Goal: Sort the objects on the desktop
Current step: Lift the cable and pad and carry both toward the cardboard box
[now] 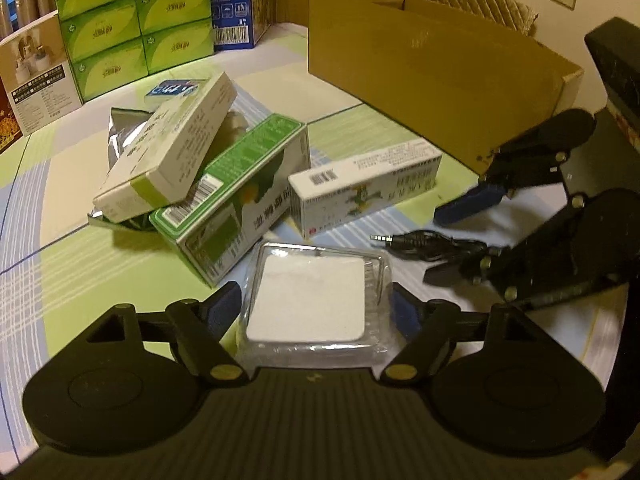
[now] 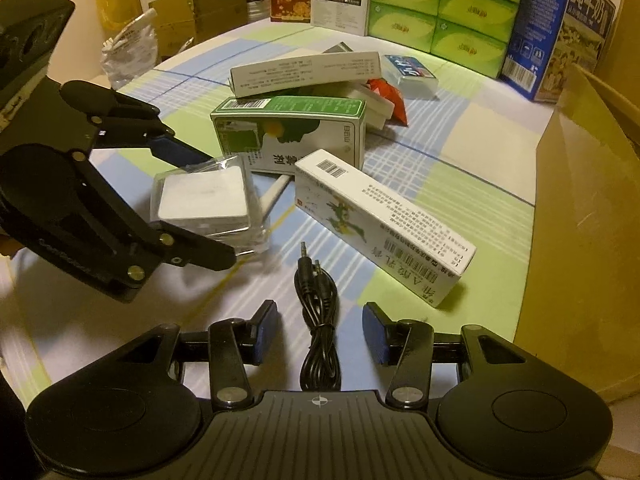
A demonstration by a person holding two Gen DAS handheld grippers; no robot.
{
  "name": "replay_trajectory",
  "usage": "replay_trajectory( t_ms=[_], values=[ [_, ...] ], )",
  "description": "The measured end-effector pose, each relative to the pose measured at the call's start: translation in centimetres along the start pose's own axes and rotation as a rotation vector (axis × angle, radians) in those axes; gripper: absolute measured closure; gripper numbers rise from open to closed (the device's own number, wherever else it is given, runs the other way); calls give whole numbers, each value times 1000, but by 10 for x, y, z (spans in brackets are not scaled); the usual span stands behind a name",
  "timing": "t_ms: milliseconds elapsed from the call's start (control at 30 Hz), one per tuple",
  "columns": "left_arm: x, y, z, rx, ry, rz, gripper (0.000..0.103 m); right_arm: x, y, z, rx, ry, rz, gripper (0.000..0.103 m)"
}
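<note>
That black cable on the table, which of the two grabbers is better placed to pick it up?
Right. The right gripper is open with the black cable lying between its fingers, while the left gripper is closed around the plastic-wrapped white pad.

"纯牛奶" on the blue milk carton point(image 2: 560, 32); possibly "A酸乳膏" on the long white box point(image 2: 384, 228).

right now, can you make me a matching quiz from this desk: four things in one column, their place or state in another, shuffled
1 clear packet
2 black cable
3 green box
4 cardboard box

a open, at the desk's edge
b between the left fingers
c under a white box
d on the cloth between the right fingers

Pairs: 1-b, 2-d, 3-c, 4-a
</note>
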State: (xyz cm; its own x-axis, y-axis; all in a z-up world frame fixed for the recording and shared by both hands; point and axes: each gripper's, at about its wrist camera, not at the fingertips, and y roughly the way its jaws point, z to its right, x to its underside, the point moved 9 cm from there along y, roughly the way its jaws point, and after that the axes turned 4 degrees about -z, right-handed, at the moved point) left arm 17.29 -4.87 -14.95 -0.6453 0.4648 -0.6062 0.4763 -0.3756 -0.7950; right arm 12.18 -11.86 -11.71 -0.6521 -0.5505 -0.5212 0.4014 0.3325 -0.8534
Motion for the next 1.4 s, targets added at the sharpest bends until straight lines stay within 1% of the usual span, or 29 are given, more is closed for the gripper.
replay_trajectory(
  t_ms=[33, 67, 100, 167, 200, 400, 567, 700, 767, 933, 1200, 1400],
  values=[
    [-1, 2, 0, 2, 0, -2, 28, 0, 0, -1, -12, 7, -2, 65],
    [-1, 4, -1, 4, 0, -5, 28, 0, -1, -2, -18, 13, -2, 71],
    [-1, 5, -1, 5, 1, -7, 28, 0, -1, -2, -13, 10, -2, 74],
    [-2, 8, -2, 10, 0, -8, 28, 0, -1, -4, -10, 7, -3, 84],
    [-2, 9, -3, 10, -6, -8, 28, 0, -1, -4, -11, 7, -3, 87],
    [-3, 13, -5, 0, -35, -10, 30, -1, -2, -4, -6, 5, 1, 89],
    [-5, 12, -4, -12, -46, -1, 38, 0, -2, -4, -4, 17, 3, 90],
    [-5, 9, -2, -27, -56, 2, 39, -3, -8, -1, 4, 38, 32, 90],
    [-6, 3, 0, -38, -54, 11, 40, -5, -12, 1, 10, 49, 48, 90],
    [-9, -14, -3, -66, -87, 40, 40, -11, -24, 4, 19, 79, 90, 90],
    [-14, -35, -9, -113, -150, 79, 40, -7, -56, 7, 37, 168, 142, 90],
    [-11, -51, 8, -137, -190, 88, 40, -11, -92, 2, 55, 180, 185, 90]
  ],
)
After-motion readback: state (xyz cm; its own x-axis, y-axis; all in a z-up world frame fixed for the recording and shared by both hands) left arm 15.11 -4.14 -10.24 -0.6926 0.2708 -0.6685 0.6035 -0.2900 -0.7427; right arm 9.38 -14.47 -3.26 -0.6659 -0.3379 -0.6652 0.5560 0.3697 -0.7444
